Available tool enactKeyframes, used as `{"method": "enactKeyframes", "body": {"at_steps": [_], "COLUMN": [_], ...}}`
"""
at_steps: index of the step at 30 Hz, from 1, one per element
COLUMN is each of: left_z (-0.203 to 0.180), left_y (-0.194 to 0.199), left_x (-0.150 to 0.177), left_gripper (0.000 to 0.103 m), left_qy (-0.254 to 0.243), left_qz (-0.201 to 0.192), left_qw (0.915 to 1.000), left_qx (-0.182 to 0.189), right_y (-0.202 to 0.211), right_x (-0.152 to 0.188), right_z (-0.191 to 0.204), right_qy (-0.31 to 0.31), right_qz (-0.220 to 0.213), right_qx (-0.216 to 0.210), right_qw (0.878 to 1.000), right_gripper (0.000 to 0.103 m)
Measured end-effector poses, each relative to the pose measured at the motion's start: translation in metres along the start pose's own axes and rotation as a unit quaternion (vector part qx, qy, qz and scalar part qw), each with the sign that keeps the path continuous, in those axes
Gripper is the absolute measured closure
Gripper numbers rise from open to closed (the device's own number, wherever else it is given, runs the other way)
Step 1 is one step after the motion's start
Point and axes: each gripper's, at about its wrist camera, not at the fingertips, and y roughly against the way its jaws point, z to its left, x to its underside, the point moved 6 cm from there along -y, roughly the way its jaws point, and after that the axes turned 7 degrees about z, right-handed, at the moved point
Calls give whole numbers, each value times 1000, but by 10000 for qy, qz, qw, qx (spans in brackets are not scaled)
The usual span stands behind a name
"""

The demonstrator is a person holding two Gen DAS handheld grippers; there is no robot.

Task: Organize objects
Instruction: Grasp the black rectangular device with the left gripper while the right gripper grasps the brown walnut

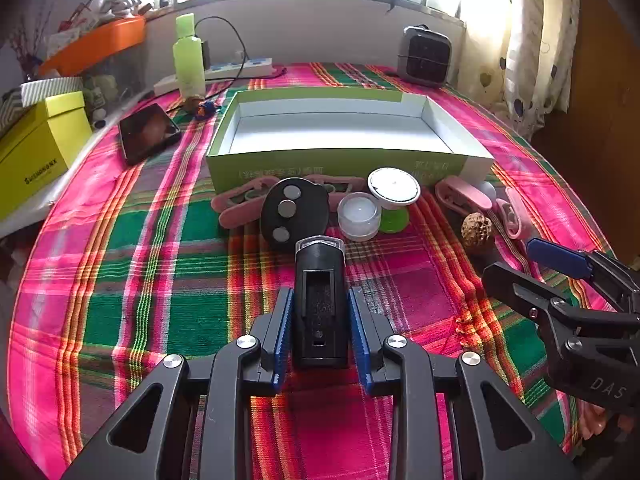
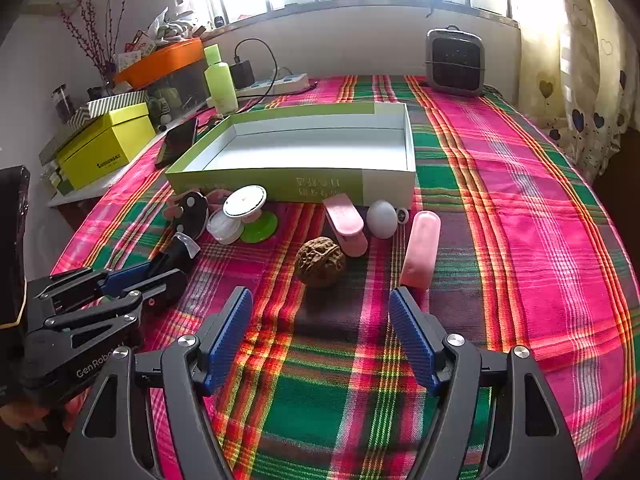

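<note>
Clamping a black rectangular plastic device with a clear cap at its far end [image 1: 320, 304], the left gripper [image 1: 320, 300] has its blue ribbed pads [image 1: 282, 320] pressed against both long sides of the body, which lies on the pink, green and orange plaid tablecloth [image 1: 160, 280]. Just beyond the clear cap sits a black oval holder with three round metal discs [image 1: 294, 212], with a small clear jar with a white inside [image 1: 359, 216] and a white round disc on a green base [image 1: 394, 190] to its right. A brown wrinkled walnut [image 1: 477, 229] lies farther right, near pink plastic clips [image 1: 464, 196].

The right gripper [image 2: 322, 332] hovers with its blue pads [image 2: 230, 336] wide apart and nothing between them; the walnut [image 2: 321, 262] lies just ahead of the gap. A pink rounded soap-like bar [image 2: 420, 250] lies near the right pad's tip, and a white egg-shaped object [image 2: 382, 219] rests behind it beside a pink clip [image 2: 346, 224].

Behind all these items stands the open green cardboard box with a white interior [image 1: 340, 166], its front wall touching or nearly touching several of them. A dark phone [image 1: 146, 132], a pale green bottle [image 1: 189, 58] and a grey fan heater [image 1: 425, 56] sit farther back.
</note>
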Motion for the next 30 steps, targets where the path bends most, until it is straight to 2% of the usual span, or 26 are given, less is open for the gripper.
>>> {"method": "enactKeyframes", "body": {"at_steps": [5, 10, 17, 28, 30], "left_z": [5, 10, 13, 9, 9], "left_y": [0, -2, -1, -3, -3], "left_x": [-1, -2, -4, -5, -4], "left_gripper": [77, 77, 77, 78, 78], "left_qy": [43, 87, 85, 32, 38], "left_qz": [-14, -45, -78, -99, -104], "left_qw": [10000, 9999, 9999, 9999, 9999], "left_qx": [1, -20, 32, 50, 56], "right_y": [-11, -17, -23, -24, -24], "right_x": [-6, -10, -15, -18, -18], "right_z": [-2, -4, 2, 0, 1], "right_qy": [-140, -209, -86, -122, -113], "right_qz": [80, 195, 294, 294, 289], "right_qx": [140, 191, 363, 518, 545], "right_qw": [9998, 9994, 9989, 9981, 9980], "right_gripper": [35, 45, 47, 73, 73]}}
